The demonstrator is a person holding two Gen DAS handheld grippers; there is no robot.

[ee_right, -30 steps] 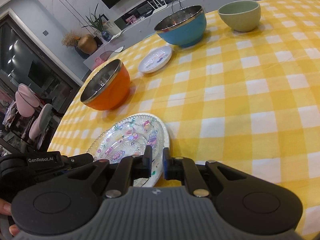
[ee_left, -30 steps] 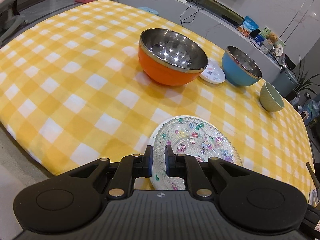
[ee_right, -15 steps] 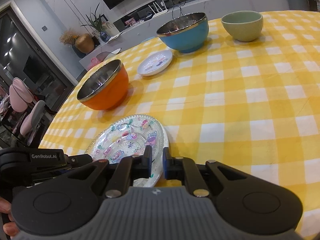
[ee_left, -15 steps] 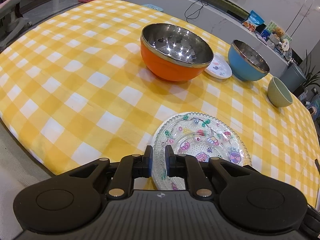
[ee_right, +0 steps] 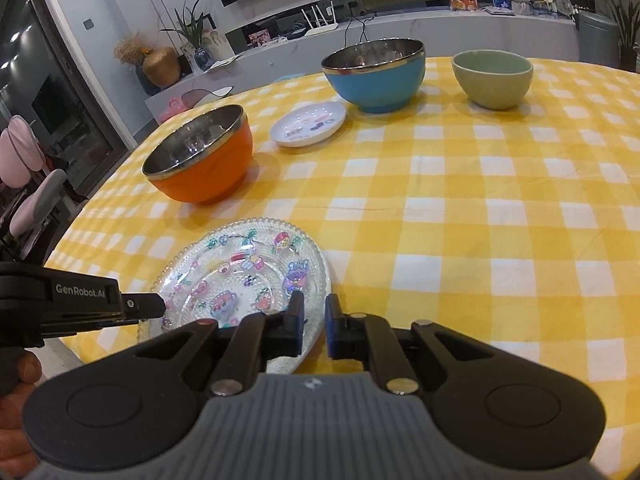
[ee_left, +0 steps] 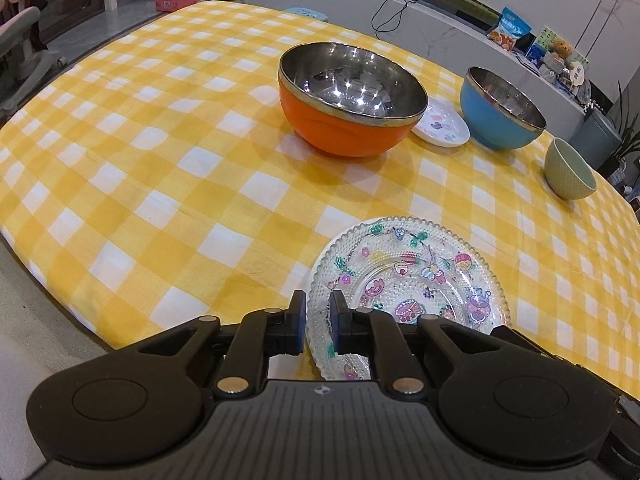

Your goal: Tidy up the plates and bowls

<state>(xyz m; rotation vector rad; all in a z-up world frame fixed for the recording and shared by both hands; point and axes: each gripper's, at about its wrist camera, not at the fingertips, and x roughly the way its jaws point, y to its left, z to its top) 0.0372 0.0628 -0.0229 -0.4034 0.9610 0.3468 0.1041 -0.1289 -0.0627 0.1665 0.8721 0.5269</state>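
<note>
A clear glass plate with cartoon prints point(ee_left: 412, 280) point(ee_right: 244, 276) is near the table's front edge. My left gripper point(ee_left: 318, 322) is shut on its left rim. My right gripper point(ee_right: 314, 326) is shut on its right rim. The left gripper also shows in the right wrist view point(ee_right: 148, 306). Farther back stand an orange steel bowl point(ee_left: 352, 100) point(ee_right: 200, 156), a small white plate point(ee_left: 440, 128) point(ee_right: 308, 124), a blue steel bowl point(ee_left: 500, 108) point(ee_right: 376, 74) and a green bowl point(ee_left: 568, 174) point(ee_right: 492, 78).
The round table has a yellow checked cloth point(ee_left: 140, 160) point(ee_right: 500, 220). A low grey counter point(ee_left: 440, 20) with snack bags and a router runs behind the table. Chairs point(ee_right: 32, 200) stand at the left.
Both grippers have stayed shut on the glass plate. Both views have shifted a little and the plate looks slightly farther from the table's front edge.
</note>
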